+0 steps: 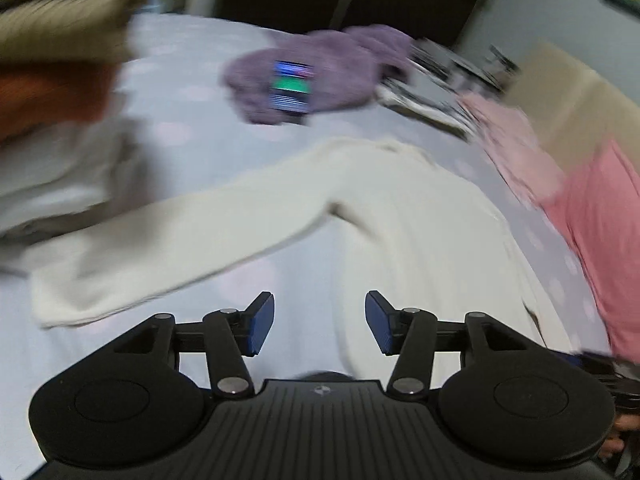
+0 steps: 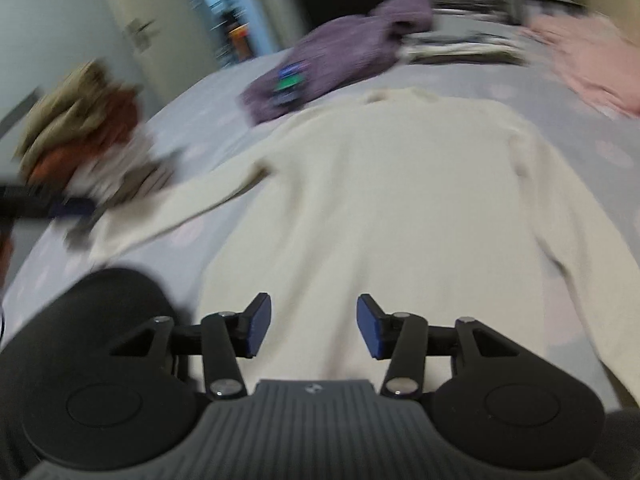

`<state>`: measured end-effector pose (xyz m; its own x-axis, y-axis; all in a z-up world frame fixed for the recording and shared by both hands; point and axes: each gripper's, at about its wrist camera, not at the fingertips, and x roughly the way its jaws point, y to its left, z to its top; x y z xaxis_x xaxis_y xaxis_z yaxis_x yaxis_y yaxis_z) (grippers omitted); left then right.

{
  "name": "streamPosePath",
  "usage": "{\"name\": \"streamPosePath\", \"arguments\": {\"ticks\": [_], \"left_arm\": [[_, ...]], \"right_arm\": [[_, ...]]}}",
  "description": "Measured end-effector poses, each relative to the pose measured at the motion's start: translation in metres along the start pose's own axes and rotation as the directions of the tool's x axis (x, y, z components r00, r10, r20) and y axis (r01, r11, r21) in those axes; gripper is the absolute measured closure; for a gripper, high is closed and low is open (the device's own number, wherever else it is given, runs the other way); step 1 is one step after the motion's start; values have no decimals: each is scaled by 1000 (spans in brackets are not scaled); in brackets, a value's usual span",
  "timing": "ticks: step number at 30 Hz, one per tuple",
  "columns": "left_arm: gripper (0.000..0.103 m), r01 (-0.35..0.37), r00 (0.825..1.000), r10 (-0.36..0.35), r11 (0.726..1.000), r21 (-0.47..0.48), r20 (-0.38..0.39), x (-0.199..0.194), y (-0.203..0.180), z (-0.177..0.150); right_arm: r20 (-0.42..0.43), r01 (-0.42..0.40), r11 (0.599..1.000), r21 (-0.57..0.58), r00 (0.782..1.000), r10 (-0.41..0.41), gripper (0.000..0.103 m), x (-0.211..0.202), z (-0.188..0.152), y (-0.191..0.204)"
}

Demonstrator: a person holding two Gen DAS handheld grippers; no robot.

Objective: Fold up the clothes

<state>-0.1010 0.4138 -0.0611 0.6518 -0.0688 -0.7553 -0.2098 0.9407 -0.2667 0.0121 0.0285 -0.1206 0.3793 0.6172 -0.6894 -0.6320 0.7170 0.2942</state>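
Observation:
A cream long-sleeved sweater (image 2: 380, 200) lies flat on the dotted lilac bed sheet (image 2: 520, 100), collar at the far end and both sleeves spread out. In the left wrist view the same sweater (image 1: 400, 208) stretches one sleeve toward the left. My left gripper (image 1: 319, 322) is open above the sheet beside that sleeve, with nothing between its blue pads. My right gripper (image 2: 314, 326) is open over the sweater's lower body, and its pads hold nothing. The left gripper (image 2: 60, 208) also appears as a dark blur at the left edge of the right wrist view.
A stack of folded clothes (image 2: 80, 132) in tan, orange and white sits at the left. A purple garment (image 2: 340, 48) with a lit phone (image 1: 291, 87) on it lies beyond the collar. Pink clothing (image 1: 600, 232) lies at the right, dark striped fabric (image 1: 436, 88) at the back.

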Motion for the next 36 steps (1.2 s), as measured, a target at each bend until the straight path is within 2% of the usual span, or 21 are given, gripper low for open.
{"name": "streamPosePath", "arguments": {"ticks": [2, 4, 7, 11, 14, 17, 19, 20, 21, 23, 24, 25, 26, 27, 29, 30, 31, 32, 33, 34, 36], "left_arm": [[56, -11, 1000, 11, 1000, 26, -16, -3, -22, -5], [56, -20, 1000, 20, 999, 38, -13, -14, -33, -10], [55, -60, 998, 61, 996, 67, -4, -27, -46, -13], [55, -104, 995, 104, 995, 11, 10, -45, -43, -16], [55, -110, 994, 110, 994, -8, 2, -47, -31, -22], [55, -118, 993, 118, 993, -22, -11, -46, -18, -28], [55, -120, 993, 120, 992, -29, -23, -44, -11, -30], [55, -114, 993, 113, 993, -36, -21, -42, -8, -31], [55, -108, 994, 107, 993, -42, -16, -41, -6, -32], [55, -96, 995, 96, 994, -55, -4, -40, -3, -35], [55, -87, 996, 87, 994, -61, 0, -40, -1, -37], [55, -79, 997, 79, 995, -66, 0, -38, 0, -39], [55, -77, 997, 77, 995, -69, -3, -36, 2, -40], [55, -76, 997, 75, 995, -72, -8, -34, 3, -41], [55, -76, 997, 75, 994, -78, -15, -31, 5, -42], [55, -73, 997, 72, 994, -81, -18, -30, 5, -42], [55, -67, 998, 65, 995, -76, -22, -29, 5, -41], [55, -60, 998, 58, 996, -70, -26, -27, 4, -41], [55, -57, 998, 55, 996, -66, -30, -25, 3, -41], [55, -55, 998, 53, 997, -62, -33, -22, 2, -41], [55, -51, 998, 49, 997, -55, -40, -18, -1, -41]], "right_arm": [[-56, -61, 990, -128, 997, 54, 50, 15, -6, 25], [-95, -103, 952, -287, 992, 79, 50, 30, -16, 54], [-96, -122, 855, -504, 992, 85, 52, 47, -36, 92], [-85, -130, 707, -695, 991, 99, 53, 62, -63, 127], [-77, -73, 582, -810, 997, 18, 54, 81, -83, 142], [-72, -17, 516, -856, 994, -87, 63, 105, -92, 145], [-65, 4, 520, -854, 991, -116, 95, 109, -87, 142], [-64, 9, 539, -842, 991, -115, 95, 108, -82, 141], [-67, -1, 592, -806, 994, -89, 95, 100, -73, 137], [-84, -82, 739, -669, 996, 35, 96, 76, -48, 125], [-104, -180, 781, -598, 984, 148, 101, 64, -38, 119], [-130, -307, 789, -532, 950, 283, 103, 52, -31, 112], [-144, -422, 776, -469, 903, 404, 103, 41, -27, 107], [-137, -438, 772, -460, 894, 426, 103, 37, -28, 107], [-100, -316, 788, -528, 945, 312, 103, 39, -37, 115], [-92, -246, 791, -560, 967, 236, 98, 47, -42, 117], [-94, -188, 785, -590, 982, 165, 96, 55, -48, 118], [-100, -145, 768, -623, 989, 105, 96, 63, -53, 118], [-93, -106, 738, -666, 994, 60, 90, 67, -58, 120], [-86, -84, 707, -702, 996, 34, 75, 69, -64, 122], [-77, -74, 663, -745, 997, 24, 60, 72, -71, 126]]}}
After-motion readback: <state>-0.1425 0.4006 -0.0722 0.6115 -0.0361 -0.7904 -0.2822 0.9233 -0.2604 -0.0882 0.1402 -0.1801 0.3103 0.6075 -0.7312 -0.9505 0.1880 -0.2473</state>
